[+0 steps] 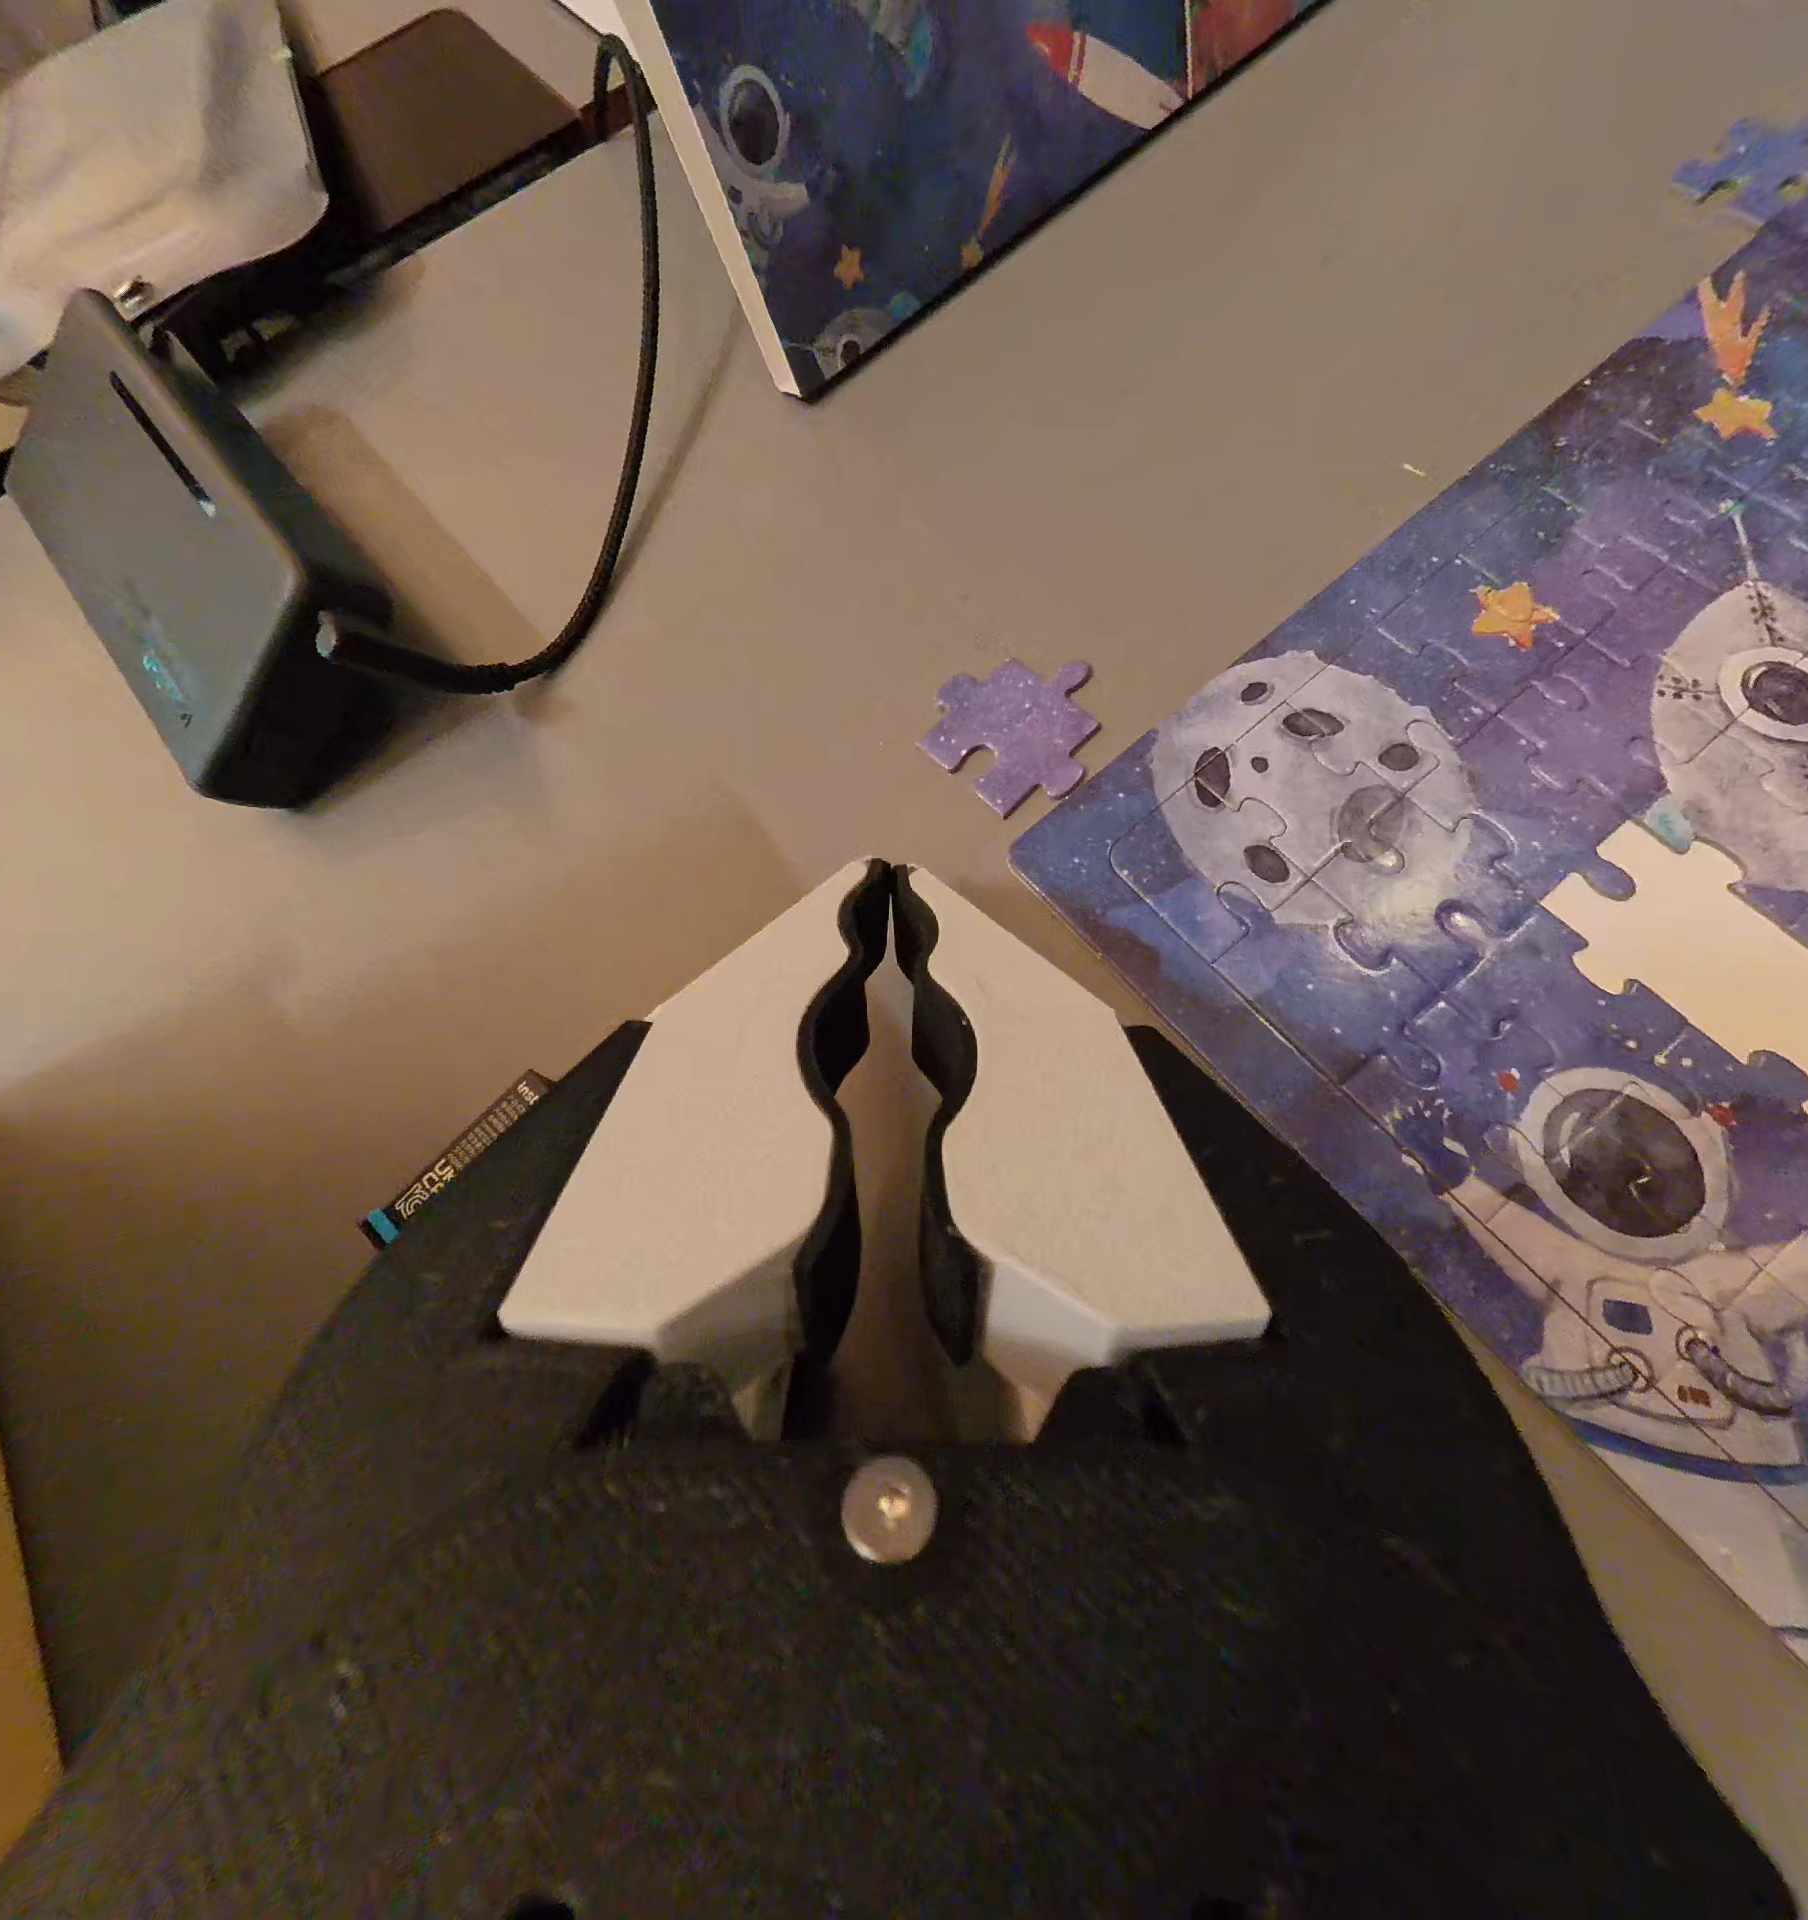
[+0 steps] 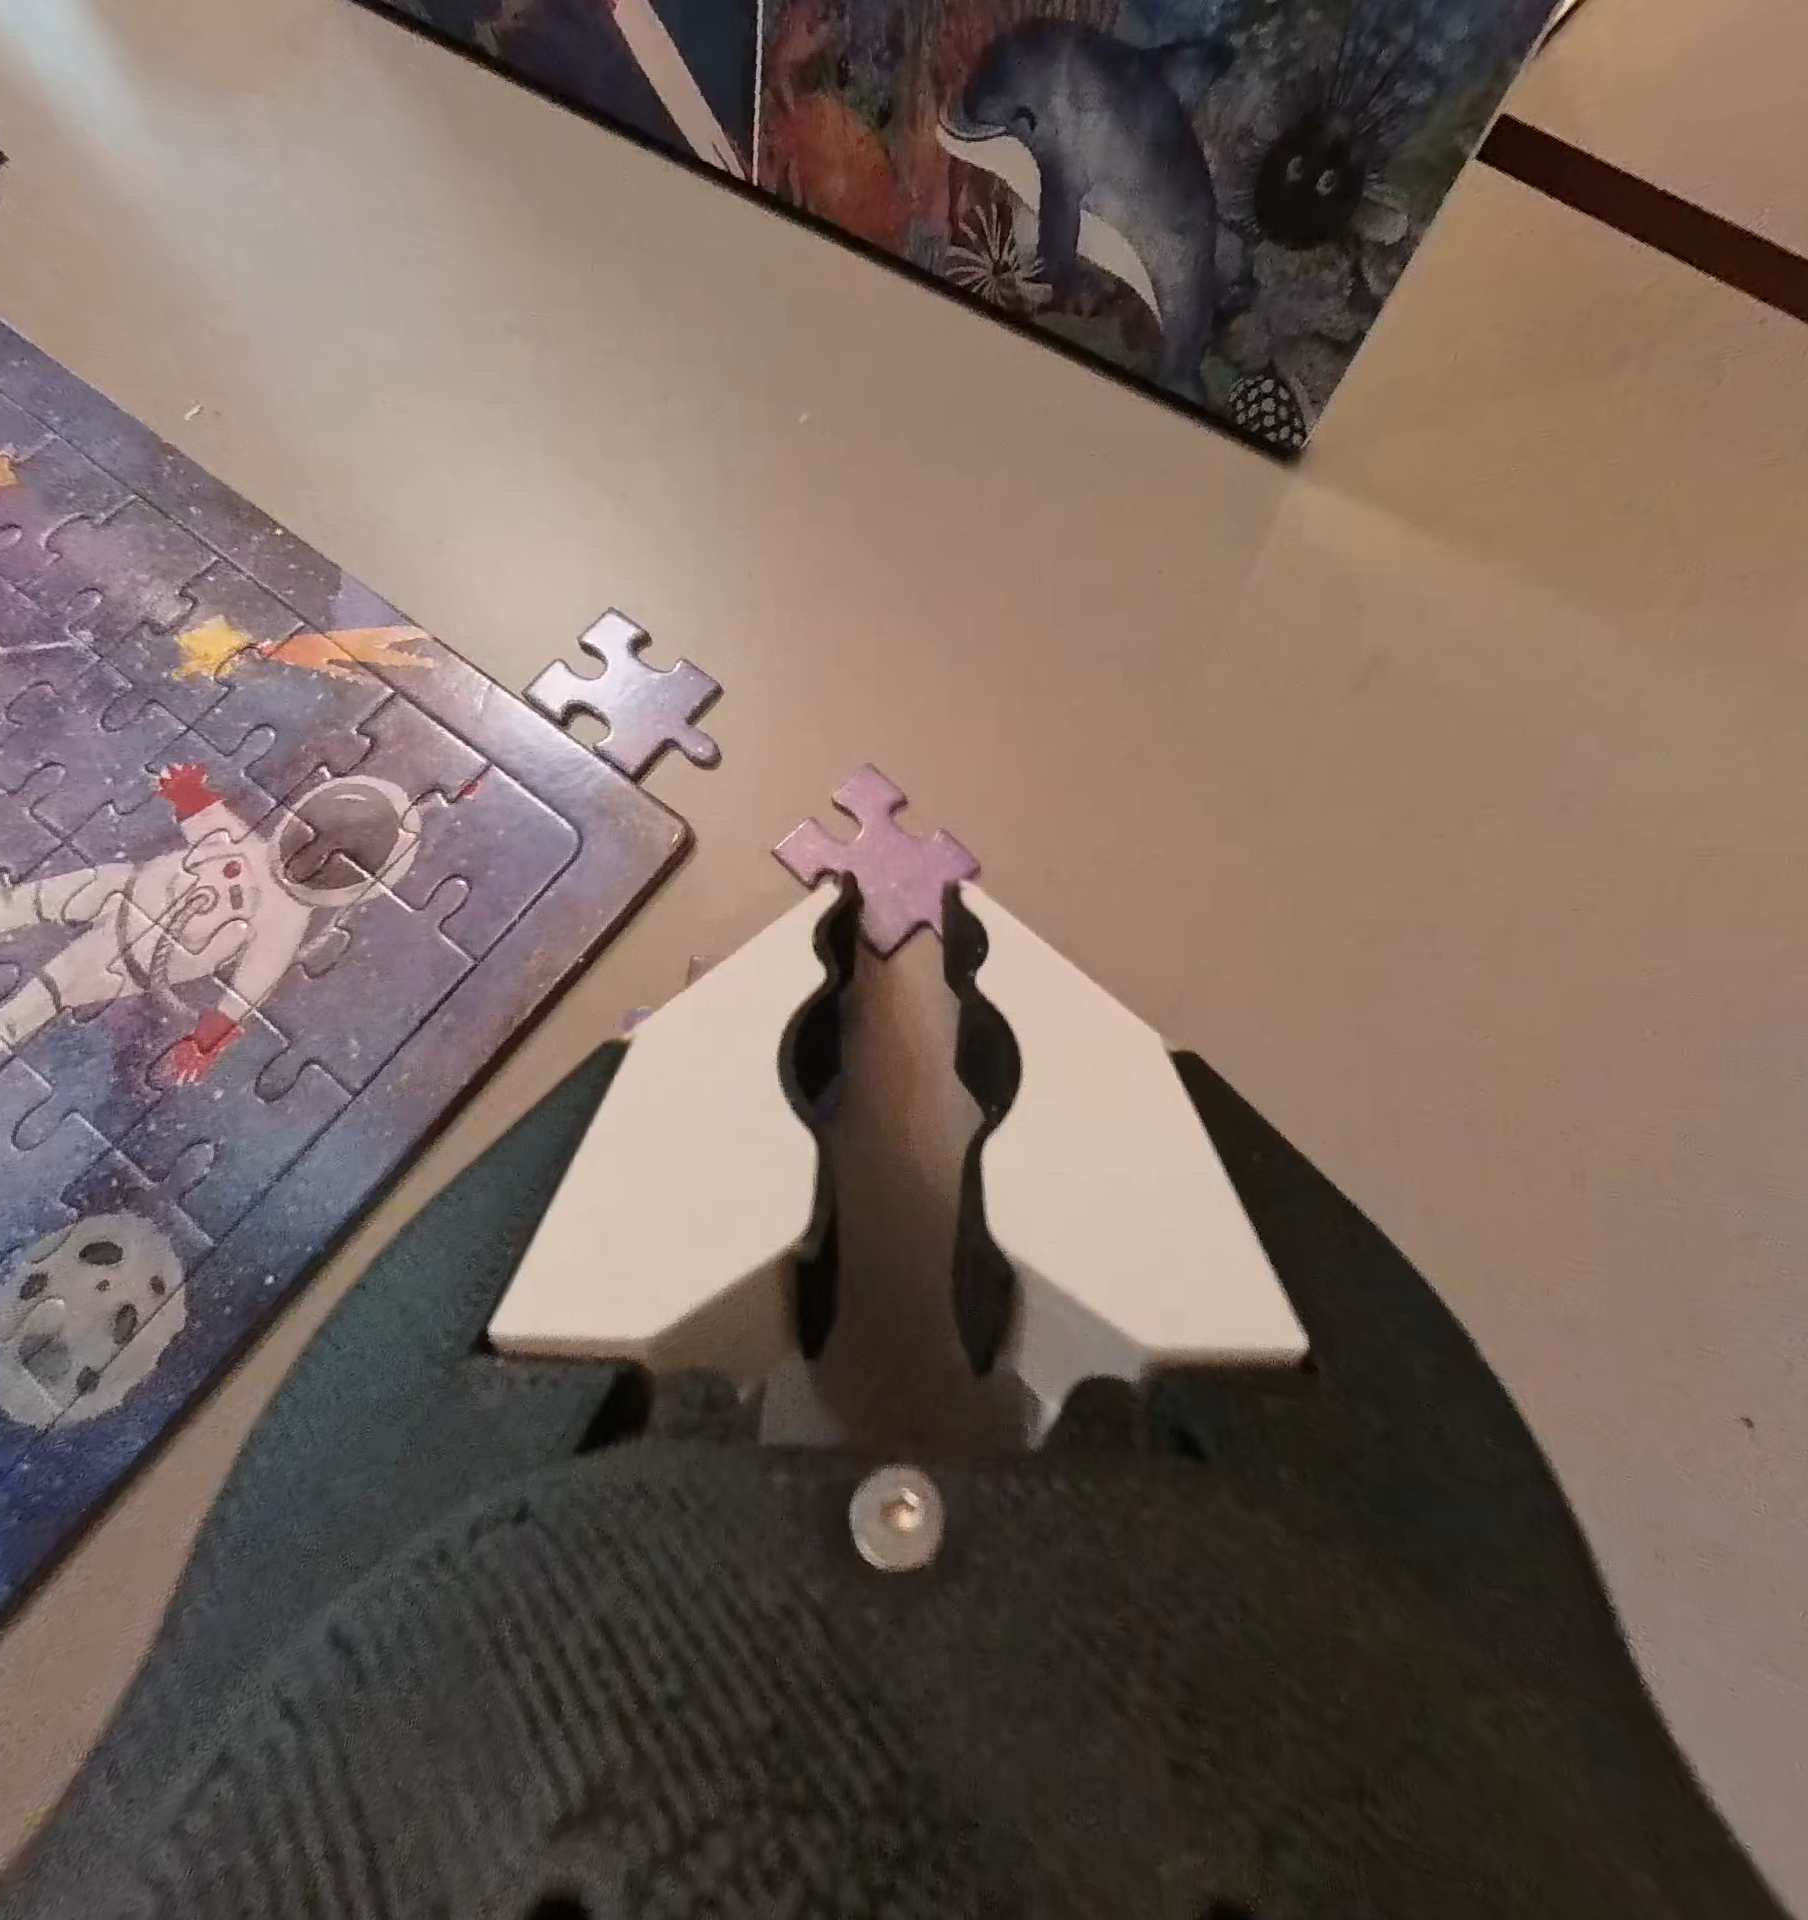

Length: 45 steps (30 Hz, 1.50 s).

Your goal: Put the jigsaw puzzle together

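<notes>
A space-themed jigsaw puzzle (image 1: 1451,831) lies partly assembled in its frame on the grey table, with a bare gap (image 1: 1689,935) in the middle. It also shows in the right wrist view (image 2: 204,831). My left gripper (image 1: 884,873) is shut and empty, just left of the puzzle's corner. A loose purple piece (image 1: 1014,732) lies beyond it. My right gripper (image 2: 895,909) is shut on a light purple piece (image 2: 884,862), held right of the puzzle's corner. A dark blue loose piece (image 2: 630,691) lies by the frame edge.
A puzzle box with space art (image 1: 931,156) stands at the back; its other end shows in the right wrist view (image 2: 1139,177). A dark device (image 1: 183,561) with a braided cable (image 1: 630,364) sits at left. More loose pieces (image 1: 1757,161) lie far right. The grippers' ends are close to 35 cm from one another. My right tips are about 45 cm from the dark device (image 1: 183,561), my left tips only 15 cm.
</notes>
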Each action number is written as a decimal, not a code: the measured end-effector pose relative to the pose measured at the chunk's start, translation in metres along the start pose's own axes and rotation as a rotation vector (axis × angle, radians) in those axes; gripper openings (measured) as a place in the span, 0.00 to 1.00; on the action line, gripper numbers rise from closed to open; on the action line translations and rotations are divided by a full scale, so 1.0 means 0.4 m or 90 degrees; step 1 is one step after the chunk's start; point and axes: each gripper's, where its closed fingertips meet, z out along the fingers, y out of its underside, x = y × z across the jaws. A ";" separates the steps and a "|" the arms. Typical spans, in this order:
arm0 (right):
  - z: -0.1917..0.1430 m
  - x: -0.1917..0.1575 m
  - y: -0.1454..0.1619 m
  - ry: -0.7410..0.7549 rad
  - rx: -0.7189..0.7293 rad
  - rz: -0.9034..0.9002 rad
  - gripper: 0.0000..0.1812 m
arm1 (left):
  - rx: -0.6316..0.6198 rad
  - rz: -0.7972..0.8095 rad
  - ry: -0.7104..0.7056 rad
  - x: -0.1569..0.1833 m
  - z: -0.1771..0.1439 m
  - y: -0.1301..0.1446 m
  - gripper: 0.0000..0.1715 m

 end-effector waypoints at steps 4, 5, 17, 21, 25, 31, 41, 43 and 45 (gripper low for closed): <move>-0.004 -0.004 0.002 0.005 0.001 -0.016 0.08 | 0.000 0.003 -0.001 0.000 -0.001 0.000 0.00; -0.006 -0.005 0.004 0.003 0.001 -0.017 0.08 | -0.001 0.005 -0.002 0.000 -0.002 0.000 0.00; -0.022 -0.006 0.015 -0.011 0.002 -0.018 0.00 | -0.001 0.020 -0.005 0.005 -0.005 -0.004 0.00; -0.024 -0.002 0.011 -0.003 0.009 -0.022 0.00 | -0.008 0.027 -0.005 0.008 -0.001 0.000 0.00; -0.016 -0.007 0.013 -0.003 0.000 -0.031 0.00 | -0.014 0.030 -0.004 0.009 0.001 0.003 0.00; -0.015 0.069 0.010 0.097 -0.004 -0.036 0.00 | -0.021 0.031 -0.002 0.011 0.004 0.007 0.00; -0.022 0.040 -0.015 0.040 0.039 0.026 0.21 | -0.019 0.049 -0.008 0.016 -0.001 0.000 0.00; -0.010 0.046 0.000 0.031 0.009 0.048 0.24 | -0.020 0.052 -0.008 0.018 -0.001 0.001 0.00; -0.002 0.056 0.001 0.046 0.000 0.042 0.23 | -0.021 0.055 -0.008 0.019 0.000 0.001 0.00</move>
